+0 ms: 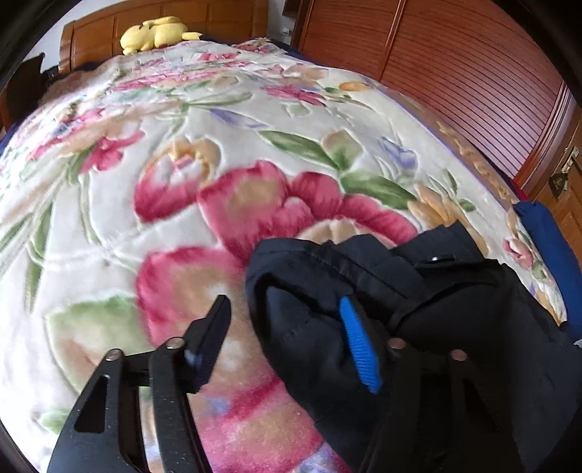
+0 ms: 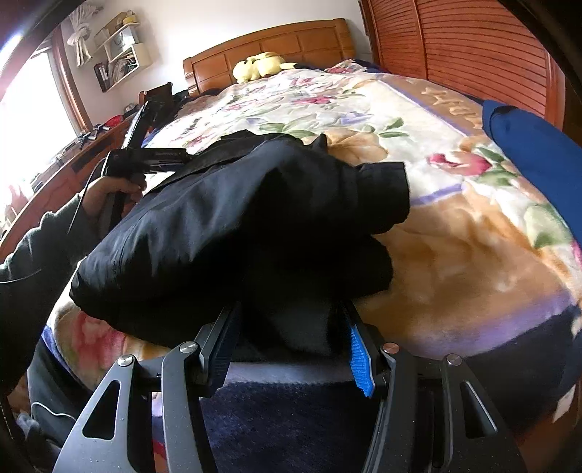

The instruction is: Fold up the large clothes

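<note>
A black garment [image 2: 232, 225] lies bunched in a thick folded heap near the foot of a bed with a floral blanket [image 2: 363, 109]. In the left wrist view the garment [image 1: 418, 309] fills the lower right. My left gripper [image 1: 287, 320] is open above the blanket [image 1: 218, 145]; its right finger rests against the garment's left edge and nothing is between the fingers. My right gripper [image 2: 291, 327] is open at the garment's near edge, with a fold of black cloth lying between its spread fingers. The left gripper also shows in the right wrist view [image 2: 145, 160], held by a hand.
A blue cloth [image 2: 527, 152] lies at the bed's right edge, also seen in the left wrist view [image 1: 549, 247]. A yellow plush toy [image 1: 156, 32] sits by the wooden headboard [image 2: 269, 43]. Slatted wooden wardrobe doors [image 1: 454, 72] run along the right. A desk [image 2: 54, 167] stands at left.
</note>
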Tool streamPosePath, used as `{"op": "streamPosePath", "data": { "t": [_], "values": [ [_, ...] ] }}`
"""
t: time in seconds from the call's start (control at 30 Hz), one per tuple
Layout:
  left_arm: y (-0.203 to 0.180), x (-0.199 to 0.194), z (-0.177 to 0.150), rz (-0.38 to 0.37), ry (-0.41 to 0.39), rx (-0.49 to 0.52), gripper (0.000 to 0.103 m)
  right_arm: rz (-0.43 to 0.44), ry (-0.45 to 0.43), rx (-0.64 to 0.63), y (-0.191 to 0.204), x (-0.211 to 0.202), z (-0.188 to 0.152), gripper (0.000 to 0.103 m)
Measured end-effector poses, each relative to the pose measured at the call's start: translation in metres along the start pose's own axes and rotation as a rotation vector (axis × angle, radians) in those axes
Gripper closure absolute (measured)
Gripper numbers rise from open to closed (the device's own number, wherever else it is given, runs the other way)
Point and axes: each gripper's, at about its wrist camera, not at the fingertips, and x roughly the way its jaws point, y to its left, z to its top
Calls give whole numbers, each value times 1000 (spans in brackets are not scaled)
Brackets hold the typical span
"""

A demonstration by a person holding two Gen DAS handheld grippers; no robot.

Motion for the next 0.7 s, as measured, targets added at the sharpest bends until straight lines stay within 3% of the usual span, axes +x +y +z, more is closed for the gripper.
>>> {"op": "streamPosePath", "data": {
  "t": [0.1,0.17,0.2,0.27,0.37,0.7],
  "values": [
    [-7,1,1,-25,10,7,70,11,-7,8,-1,5,1,47],
    [-14,-4,2,-12,2,28,77,28,-21,26,-3,6,2,51],
    [-18,-9,3,5,-8,44,79,39,-31,31,-4,6,2,54],
    [-25,-20,5,45,-32,69,81,52,-58,69,-11,2,3,75],
    [-36,-43,12,56,-76,94,83,106,-106,120,-21,-9,6,86],
    [-98,-120,39,86,-227,182,86,32,-290,0,-36,-62,32,91]
  ]
}}
